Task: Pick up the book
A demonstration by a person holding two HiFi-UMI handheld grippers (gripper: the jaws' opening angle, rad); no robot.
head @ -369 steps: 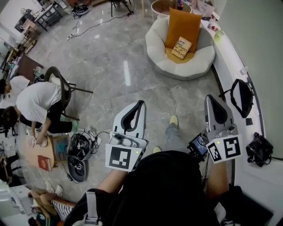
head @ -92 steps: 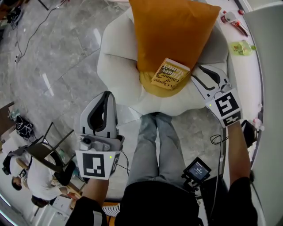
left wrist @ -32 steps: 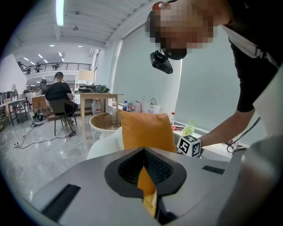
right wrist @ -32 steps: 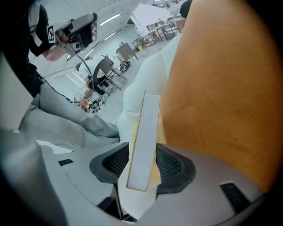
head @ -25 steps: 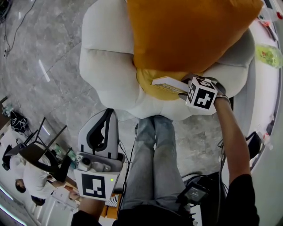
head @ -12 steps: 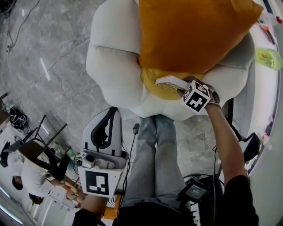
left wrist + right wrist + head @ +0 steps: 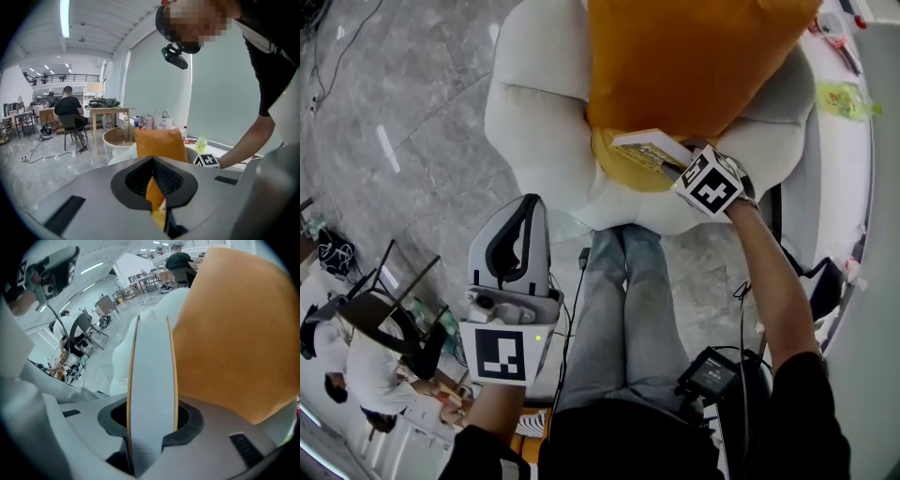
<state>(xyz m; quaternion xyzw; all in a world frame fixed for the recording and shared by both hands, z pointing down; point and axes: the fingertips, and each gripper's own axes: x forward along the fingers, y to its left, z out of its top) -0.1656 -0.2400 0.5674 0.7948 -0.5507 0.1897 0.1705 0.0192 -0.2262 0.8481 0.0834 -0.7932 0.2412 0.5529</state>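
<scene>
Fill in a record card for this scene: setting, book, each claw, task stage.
setting: white chair with an orange cushion
book: gripped at one edge, over the seat, in front of the cushion
right claw: jaws have just been closing; clamped on the book
left claw: shut, empty, held away from the chair
stage: book grasped
</scene>
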